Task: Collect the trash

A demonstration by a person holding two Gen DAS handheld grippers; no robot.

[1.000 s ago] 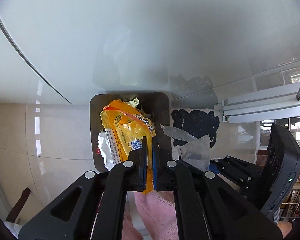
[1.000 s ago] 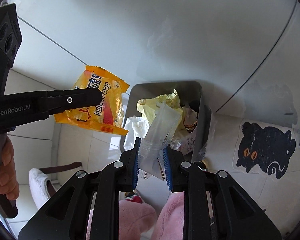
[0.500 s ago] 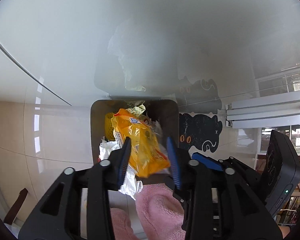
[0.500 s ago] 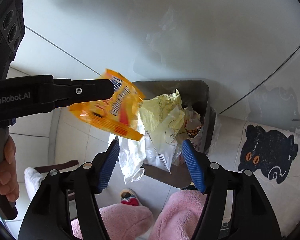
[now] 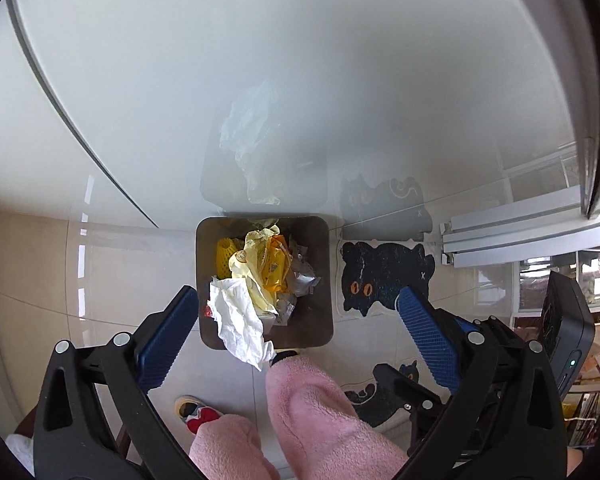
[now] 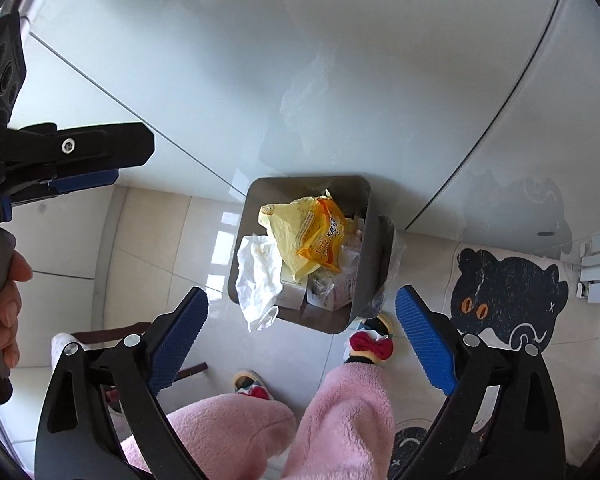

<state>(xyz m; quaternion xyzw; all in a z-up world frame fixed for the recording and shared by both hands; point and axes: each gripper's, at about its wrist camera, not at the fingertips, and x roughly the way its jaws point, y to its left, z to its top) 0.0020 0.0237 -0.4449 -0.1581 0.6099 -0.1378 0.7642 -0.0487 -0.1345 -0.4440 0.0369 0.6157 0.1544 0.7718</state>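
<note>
Floor tiles point(image 6: 148, 240) fill the lower frame beneath a glossy white wall. Grey bin point(image 6: 358, 280), centre frame, holds the orange snack bag point(image 6: 320, 236) among yellow and white wrappers. Left gripper point(image 5: 296, 328) and right gripper point(image 6: 300, 336), jaws just spread wide, frame the bin with nothing between them.

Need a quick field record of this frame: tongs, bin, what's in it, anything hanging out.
left tongs: open, nothing between the pads, jaws have just been opening
right tongs: open, empty, jaws have just been opening
bin: on the floor against the wall, full
orange wrapper: in the bin, on top
white tissue: draped over the bin's near rim
cat mat: on the floor beside the bin
</note>
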